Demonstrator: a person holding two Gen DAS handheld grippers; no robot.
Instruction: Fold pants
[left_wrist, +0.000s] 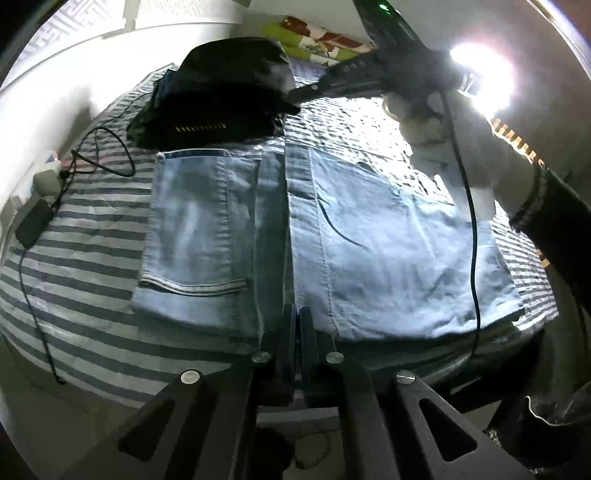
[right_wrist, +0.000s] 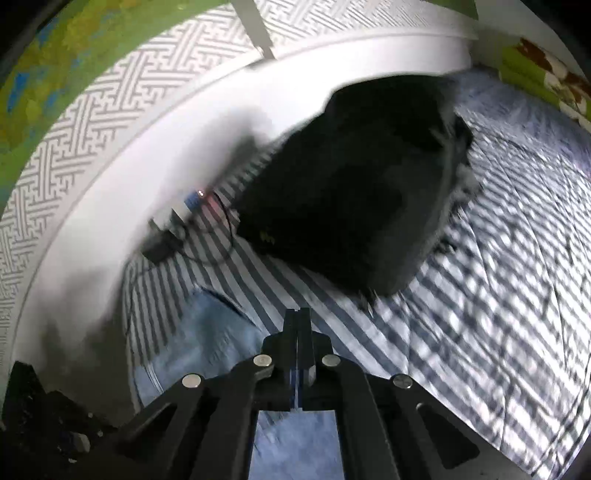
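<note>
Denim, pale blue: the pants (left_wrist: 317, 236) lie flat across the striped bed cover (left_wrist: 85, 266), filling the middle of the left wrist view, already doubled into a broad block with a narrower panel on its left; folding looks part done.

Left tool (left_wrist: 295, 317) sits at bottom centre over the near edge of the pants, fingers pressed together with nothing seen between them; right tool (right_wrist: 297, 319) likewise closed and empty in its own view, pointing at the bed cover with denim below it; that view is motion-blurred.

Risks, as judged: closed fingers can only push, so a nudge could skew the stacked layers or drag the near edge out of line; the right tool's cable (left_wrist: 469, 206) hangs across the right half of the pants and could snag or be folded in.

Around: dark folded clothing pile (left_wrist: 221, 92) at upper centre, just beyond the far edge of the pants, leaving little room for placing there; loose black charger cable (left_wrist: 107, 155) and dark adapter (left_wrist: 33, 223) at left of frame, near but apart from the denim; gloved hand (left_wrist: 443, 136) holds the right tool at upper right.
</note>
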